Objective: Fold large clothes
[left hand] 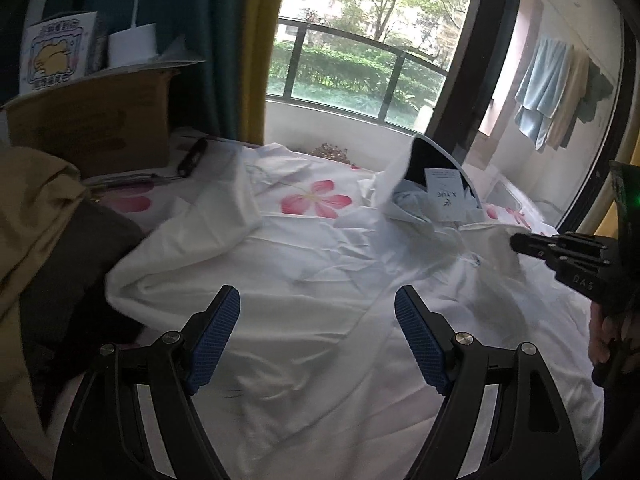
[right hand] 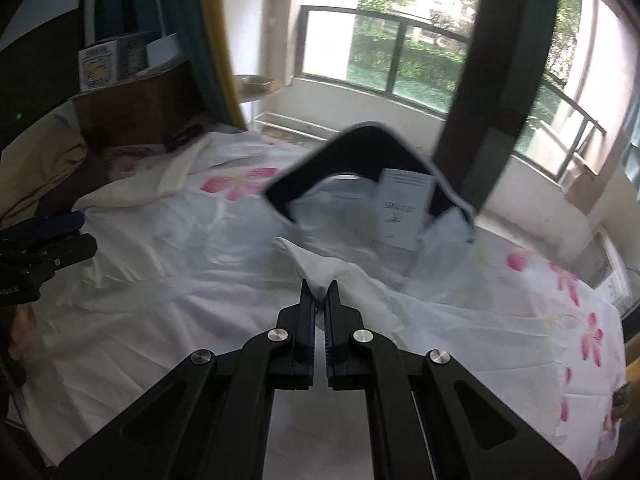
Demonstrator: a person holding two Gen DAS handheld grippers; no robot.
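Right gripper [right hand: 319, 294] jaws pinch the white shirt [left hand: 320, 280], collar toward the window; left gripper [left hand: 318, 312] gapes.

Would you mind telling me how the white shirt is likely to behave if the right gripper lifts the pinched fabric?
The white shirt looks thin and creased, so it will probably drape limply from the right gripper. Its collar already stands up, seemingly stiffer. The paper tag may flap.

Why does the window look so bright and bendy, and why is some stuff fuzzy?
Left wrist view: the window is washed out by daylight, and its frame curves from the fisheye lens. Right wrist view: the dark collar of the white shirt is smeared by blur, while the right gripper pinching the cloth looks sharper.
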